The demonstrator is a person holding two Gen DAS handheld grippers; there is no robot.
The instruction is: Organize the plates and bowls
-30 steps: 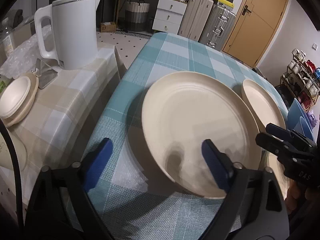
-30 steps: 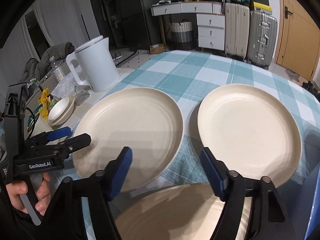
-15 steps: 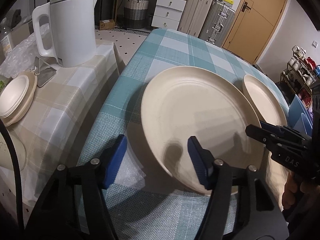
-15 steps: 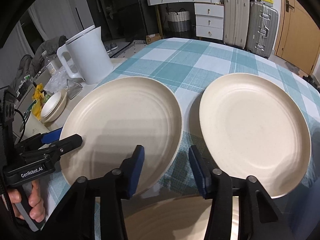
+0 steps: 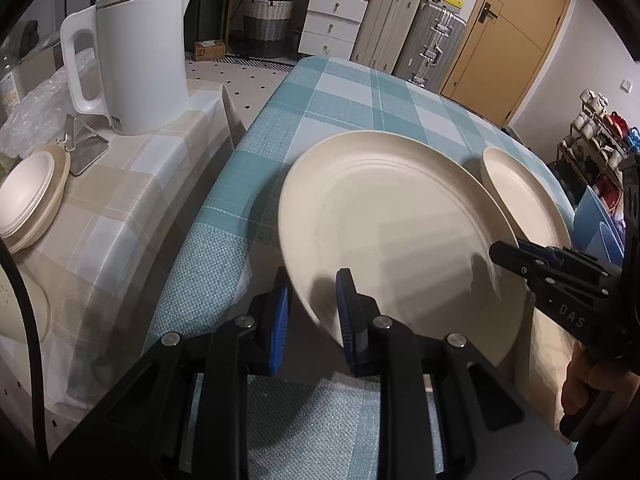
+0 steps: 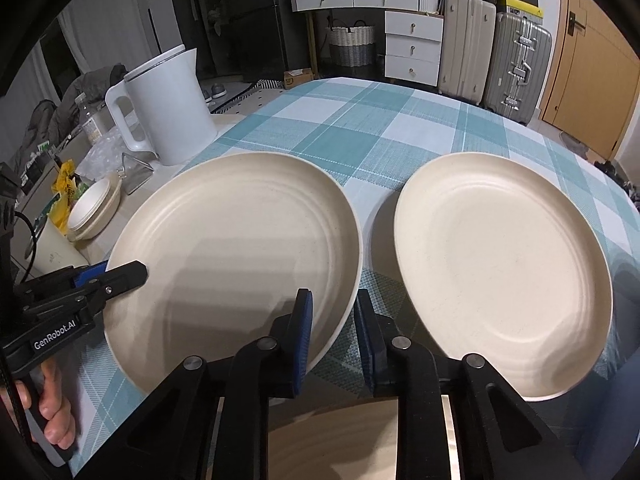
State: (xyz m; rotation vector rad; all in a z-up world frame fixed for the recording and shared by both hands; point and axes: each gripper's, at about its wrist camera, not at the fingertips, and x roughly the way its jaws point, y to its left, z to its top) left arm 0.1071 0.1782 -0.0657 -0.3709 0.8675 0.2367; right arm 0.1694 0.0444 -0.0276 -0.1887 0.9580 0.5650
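Right wrist view alone shows both claws pinching the left plate.

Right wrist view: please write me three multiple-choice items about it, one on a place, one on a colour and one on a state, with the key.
1. Where does the kettle stand?
A. between the two plates
B. on the beige-checked side table
C. on the floor

2. What colour is the plate by the kettle?
A. cream
B. blue
C. black

3. How is the near rim of this plate?
A. free of both grippers
B. clamped by both grippers
C. covered by a bowl

Key:
1 B, the kettle is on the beige cloth, off the teal one.
2 A, its whole face is cream.
3 B, the left gripper pinches the rim at one side. The right gripper, whose jaws have just been closing, has the rim between its blue pads.
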